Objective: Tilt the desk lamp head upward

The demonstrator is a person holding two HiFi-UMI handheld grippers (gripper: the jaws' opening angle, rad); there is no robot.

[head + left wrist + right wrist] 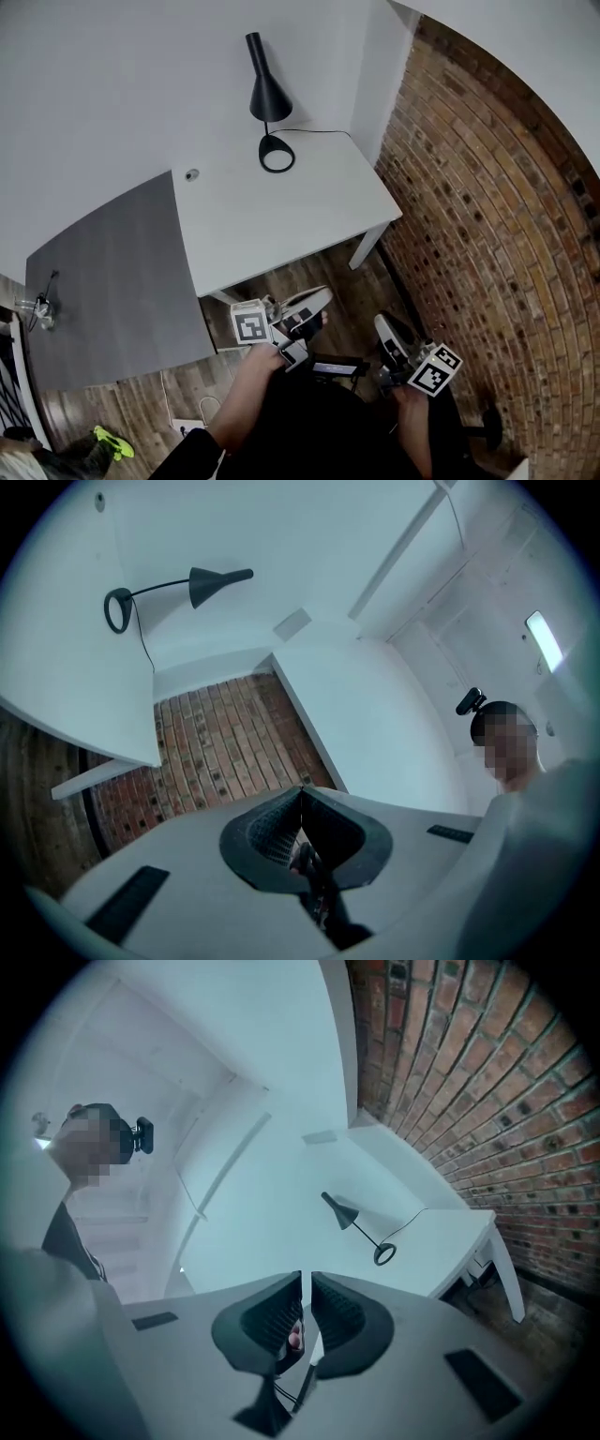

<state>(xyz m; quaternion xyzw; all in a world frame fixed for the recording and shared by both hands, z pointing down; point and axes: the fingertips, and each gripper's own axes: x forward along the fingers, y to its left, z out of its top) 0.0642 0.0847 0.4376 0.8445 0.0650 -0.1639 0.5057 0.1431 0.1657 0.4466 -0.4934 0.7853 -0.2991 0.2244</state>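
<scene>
At the far left of the head view lies a dark grey rectangular tabletop (112, 281), butted against a white rectangular desk (309, 216) that runs toward the corner of the room. Below both is brown wooden plank flooring (300, 274).

The black desk lamp with a cone-shaped head (267, 94) stands on the desk's far corner, near the white wall. It rests on a black ring-shaped base (277, 153), and the wide mouth of the cone is turned down toward that base. A thin black cable (319, 131) runs from the base to the desk's right edge.

The left gripper (322, 298) is held in front of the desk's near edge, over the floor, well apart from the lamp. In the left gripper view its jaws (300, 791) are pressed together at the tips with nothing between them (the lamp (202, 585) shows far off, at upper left).

The right gripper (382, 326) is held just to the right of it, also short of the desk. In the right gripper view its jaws (307, 1279) stand almost together, only a thin slit between them and nothing in it; the lamp (347, 1215) sits beyond them on the desk.

A red-brown brick wall (487, 216) fills the right side.
</scene>
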